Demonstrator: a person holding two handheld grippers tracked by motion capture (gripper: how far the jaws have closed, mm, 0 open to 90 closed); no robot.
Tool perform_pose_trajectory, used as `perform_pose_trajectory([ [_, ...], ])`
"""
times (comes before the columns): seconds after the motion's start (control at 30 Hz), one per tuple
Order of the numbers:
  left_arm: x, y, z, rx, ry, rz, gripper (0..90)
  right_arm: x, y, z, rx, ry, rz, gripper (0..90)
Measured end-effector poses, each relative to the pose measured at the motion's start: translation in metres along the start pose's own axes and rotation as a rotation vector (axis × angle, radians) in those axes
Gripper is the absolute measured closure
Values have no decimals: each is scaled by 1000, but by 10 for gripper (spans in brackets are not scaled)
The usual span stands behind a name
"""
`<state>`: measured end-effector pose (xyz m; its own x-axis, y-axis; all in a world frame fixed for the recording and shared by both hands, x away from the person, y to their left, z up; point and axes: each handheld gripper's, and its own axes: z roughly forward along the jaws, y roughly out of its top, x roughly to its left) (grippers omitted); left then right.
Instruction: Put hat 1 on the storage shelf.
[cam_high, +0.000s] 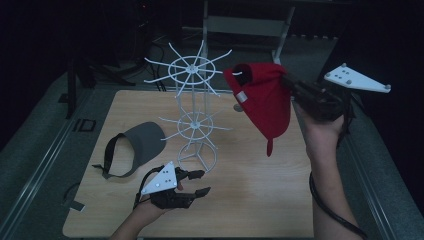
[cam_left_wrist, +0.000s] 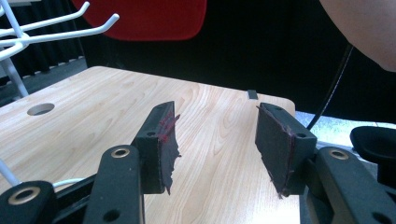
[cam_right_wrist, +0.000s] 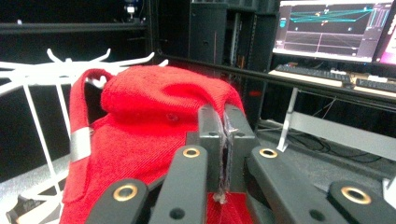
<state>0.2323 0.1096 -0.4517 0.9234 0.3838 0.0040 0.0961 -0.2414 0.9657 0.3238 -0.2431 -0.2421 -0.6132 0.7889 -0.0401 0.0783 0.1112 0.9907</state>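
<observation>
A red cap (cam_high: 262, 100) hangs in the air to the right of the white wire rack (cam_high: 196, 67), brim pointing down. My right gripper (cam_high: 286, 81) is shut on the cap's cloth at its right side. In the right gripper view the jaws (cam_right_wrist: 224, 135) pinch the red cap (cam_right_wrist: 140, 126), and its strap opening lies close to the rack's hook tips (cam_right_wrist: 56, 70); I cannot tell whether they touch. My left gripper (cam_high: 202, 182) rests low over the table front, beside the rack's base. Its jaws (cam_left_wrist: 217, 135) stand open with nothing between them.
A grey visor (cam_high: 142, 142) lies on the wooden table (cam_high: 250, 190) left of the rack's base. The tabletop has a round hole (cam_left_wrist: 40, 109). Beyond the table stand a frame and a lit monitor (cam_right_wrist: 327, 28). A cable (cam_high: 330, 210) trails from my right hand.
</observation>
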Motion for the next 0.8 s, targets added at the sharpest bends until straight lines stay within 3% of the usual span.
perform_pose_trajectory([
  [0.67,0,-3,0,1,5,-14,490,5,-39,-1,37,90,19,865],
  [0.8,1,-4,-1,0,8,-18,490,5,-40,-1,34,103,21,800],
])
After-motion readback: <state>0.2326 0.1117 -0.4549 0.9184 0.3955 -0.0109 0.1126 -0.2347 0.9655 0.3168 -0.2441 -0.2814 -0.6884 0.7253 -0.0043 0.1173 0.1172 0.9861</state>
